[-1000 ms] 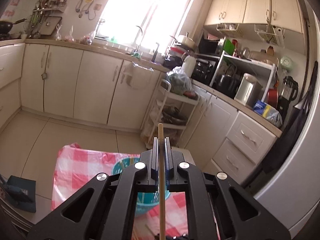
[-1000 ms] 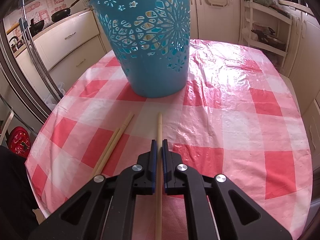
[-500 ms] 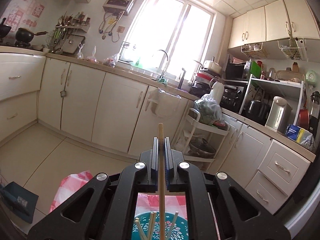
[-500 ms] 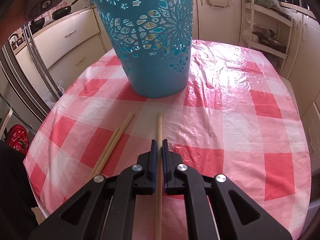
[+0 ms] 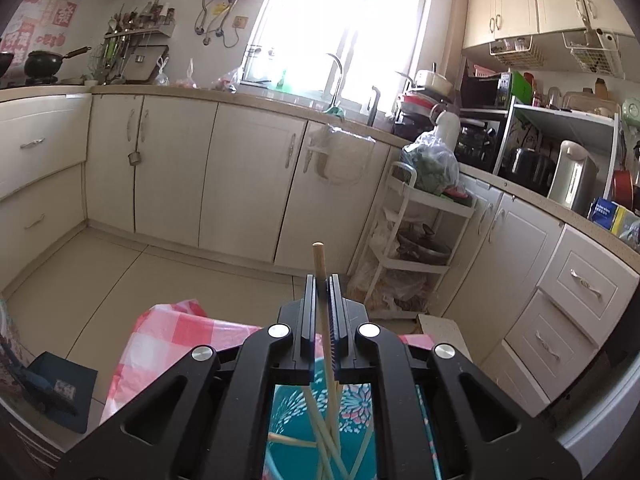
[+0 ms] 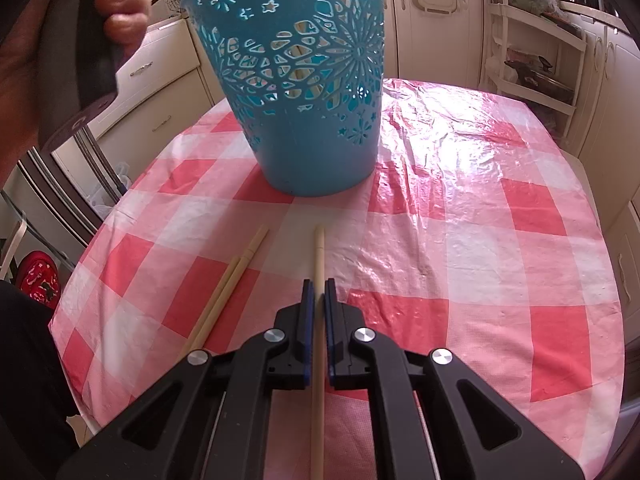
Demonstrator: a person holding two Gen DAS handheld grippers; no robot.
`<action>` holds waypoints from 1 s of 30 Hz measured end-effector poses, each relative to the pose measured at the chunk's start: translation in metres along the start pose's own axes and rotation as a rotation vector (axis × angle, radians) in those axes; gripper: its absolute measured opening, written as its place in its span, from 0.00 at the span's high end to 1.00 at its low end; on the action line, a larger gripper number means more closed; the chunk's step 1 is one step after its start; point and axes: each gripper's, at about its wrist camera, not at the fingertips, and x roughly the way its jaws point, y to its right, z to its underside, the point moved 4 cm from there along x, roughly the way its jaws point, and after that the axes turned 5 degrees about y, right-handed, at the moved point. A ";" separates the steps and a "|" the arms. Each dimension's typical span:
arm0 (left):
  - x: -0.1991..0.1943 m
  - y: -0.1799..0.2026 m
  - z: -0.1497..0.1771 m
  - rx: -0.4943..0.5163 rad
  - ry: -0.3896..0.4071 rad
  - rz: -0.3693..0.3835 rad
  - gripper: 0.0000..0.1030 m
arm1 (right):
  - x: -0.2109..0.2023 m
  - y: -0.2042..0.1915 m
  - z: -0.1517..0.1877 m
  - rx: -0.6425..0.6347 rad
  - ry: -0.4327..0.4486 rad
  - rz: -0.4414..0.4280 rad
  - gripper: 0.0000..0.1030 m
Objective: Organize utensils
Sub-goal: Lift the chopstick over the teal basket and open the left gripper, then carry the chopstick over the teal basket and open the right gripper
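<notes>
In the left wrist view my left gripper (image 5: 323, 284) hangs over the blue cut-out basket (image 5: 356, 400). A wooden chopstick (image 5: 319, 258) stands between its jaws, slightly tilted, its lower end down in the basket among several other chopsticks (image 5: 320, 436). The jaws are opening a little and the pads still touch the stick. In the right wrist view my right gripper (image 6: 319, 292) rests low on the checked tablecloth (image 6: 460, 240), shut on a pale chopstick (image 6: 319, 256) that lies pointing at the basket (image 6: 312, 152). Two more chopsticks (image 6: 236, 276) lie side by side just to its left.
A person's hand holding the left gripper's handle (image 6: 120, 8) shows at the upper left, above the basket's rim. Kitchen cabinets (image 5: 240, 184), a white trolley (image 5: 416, 248) and a dustpan (image 5: 60, 388) on the floor surround the round table.
My left gripper has come down over the basket, and its chopstick now reaches inside and leans slightly. The hand has entered the right wrist view. My right gripper has stayed still.
</notes>
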 end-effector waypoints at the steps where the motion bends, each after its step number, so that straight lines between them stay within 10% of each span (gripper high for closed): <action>1: -0.004 -0.002 0.003 0.010 -0.019 -0.004 0.87 | 0.000 0.000 0.000 0.001 0.000 -0.001 0.94; 4: -0.028 -0.015 0.007 0.021 -0.033 -0.044 0.54 | 0.000 0.001 0.000 0.013 -0.003 -0.019 0.90; 10: -0.094 -0.057 0.009 -0.009 0.036 -0.128 0.26 | -0.002 0.005 0.000 0.029 -0.009 -0.053 0.88; 22: -0.103 -0.120 0.024 -0.125 -0.012 -0.237 0.21 | -0.001 -0.011 0.000 -0.108 -0.023 0.079 0.95; 30: -0.098 -0.110 0.033 -0.062 -0.075 -0.258 0.14 | -0.065 0.018 -0.015 0.158 0.066 -0.084 0.95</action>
